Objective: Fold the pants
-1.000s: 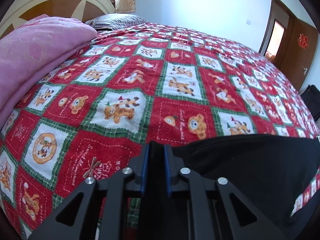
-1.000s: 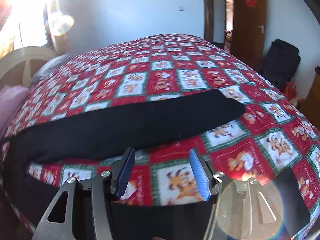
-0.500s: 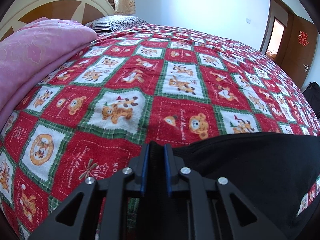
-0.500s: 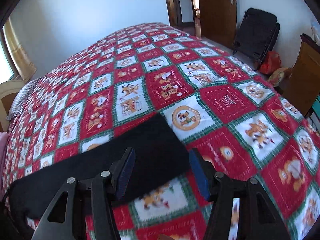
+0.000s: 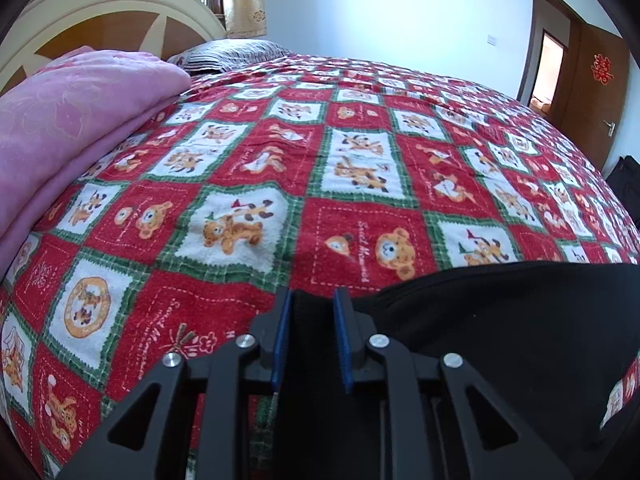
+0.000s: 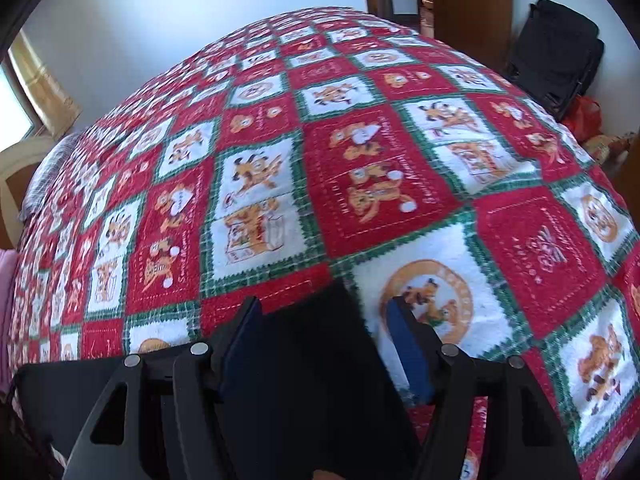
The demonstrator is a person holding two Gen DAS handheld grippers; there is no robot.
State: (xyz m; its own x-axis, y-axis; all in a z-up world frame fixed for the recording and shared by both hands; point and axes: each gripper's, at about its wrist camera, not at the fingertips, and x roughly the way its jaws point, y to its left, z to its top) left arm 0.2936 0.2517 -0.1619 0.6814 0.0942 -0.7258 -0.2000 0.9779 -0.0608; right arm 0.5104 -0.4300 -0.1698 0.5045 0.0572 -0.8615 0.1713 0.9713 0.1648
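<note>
**A:** Start with the left wrist view. What could go wrong there?

**B:** The left gripper [image 5: 308, 336] has black cloth of the pants [image 5: 500, 328] between its blue pads, at the garment's end near the bed's edge. Its jaws have just been opening and stand only narrowly apart. I cannot tell whether the pads still pinch the cloth. If they let go too soon, that end could slump off the bedspread [image 5: 280, 168] and spoil the fold.

**A:** And its pose?

**B:** Tilted down over the cloth, pointing across the bed towards the pink blanket [image 5: 72, 120] and the headboard.

**A:** Now the right wrist view.

**B:** The right gripper [image 6: 326, 344] is wide apart, its jaws having just been opening, with the far end of the pants [image 6: 304, 352] lying between them, untouched by the pads as far as I can see. The frame is slightly blurred. A careless close might catch the bedspread [image 6: 360, 160] with the cloth, or only one layer.

**A:** Pose?

**B:** Angled steeply down, straddling that corner.
</note>
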